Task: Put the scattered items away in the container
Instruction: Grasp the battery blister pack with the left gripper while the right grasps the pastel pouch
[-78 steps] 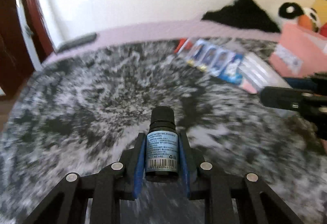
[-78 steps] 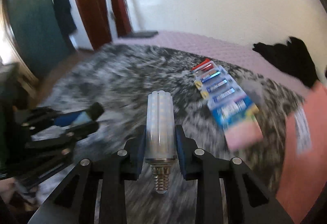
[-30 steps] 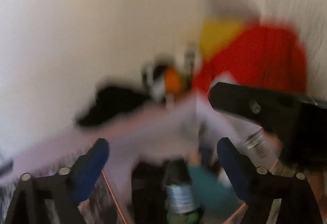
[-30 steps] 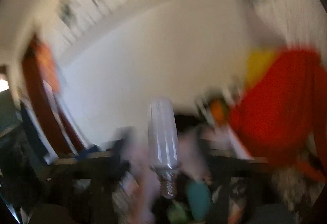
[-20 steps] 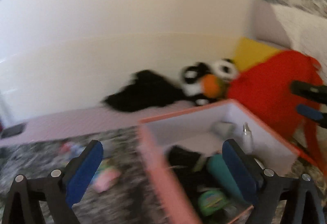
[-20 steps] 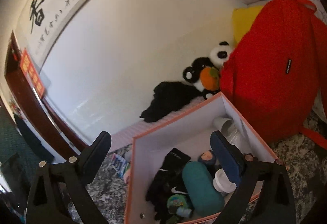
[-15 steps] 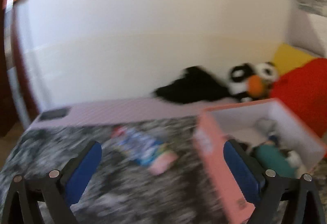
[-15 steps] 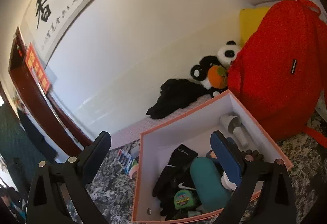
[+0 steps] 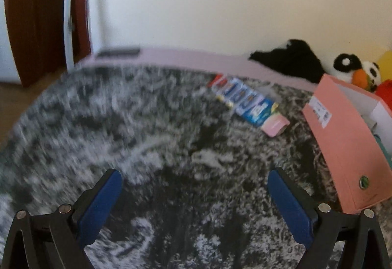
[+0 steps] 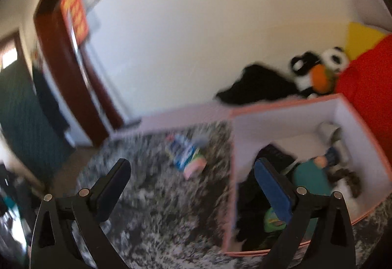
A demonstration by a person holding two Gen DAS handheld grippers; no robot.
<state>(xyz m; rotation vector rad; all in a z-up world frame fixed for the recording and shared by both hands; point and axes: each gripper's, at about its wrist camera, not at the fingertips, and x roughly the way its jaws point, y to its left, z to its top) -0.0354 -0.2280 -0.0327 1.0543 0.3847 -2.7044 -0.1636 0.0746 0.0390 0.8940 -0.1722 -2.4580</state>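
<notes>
The pink box (image 10: 289, 107) sits on the black-and-white shaggy blanket (image 9: 152, 136), its lid off and its white inside showing. In the right wrist view it fills the 3 to 5 o'clock part of the picture; in the left wrist view only its pink side wall (image 9: 343, 146) shows, at 3 o'clock. Inside lie a teal case (image 10: 311, 178), black cloth (image 10: 274, 156), a green round item (image 10: 272, 220) and a grey cylinder (image 10: 328, 131) at the far corner; other small things there are too blurred to name.

Still out on the blanket is a strip of blue battery packs (image 9: 245, 99) with a pink packet (image 9: 275, 125) touching its near end, just beside the box's left wall, at about 1 o'clock in the left wrist view.

The left claw (image 9: 194, 183) stands released, blue pads wide apart over bare blanket with nothing between them. The right claw (image 10: 192, 171) is likewise released and empty, its right pad in front of the box's near corner.

Behind the box, against the white wall, lie a black garment (image 9: 289, 63), a panda plush (image 10: 316, 68) and a red backpack (image 10: 367, 77). A dark red door frame (image 9: 36, 11) stands at 10 o'clock.
</notes>
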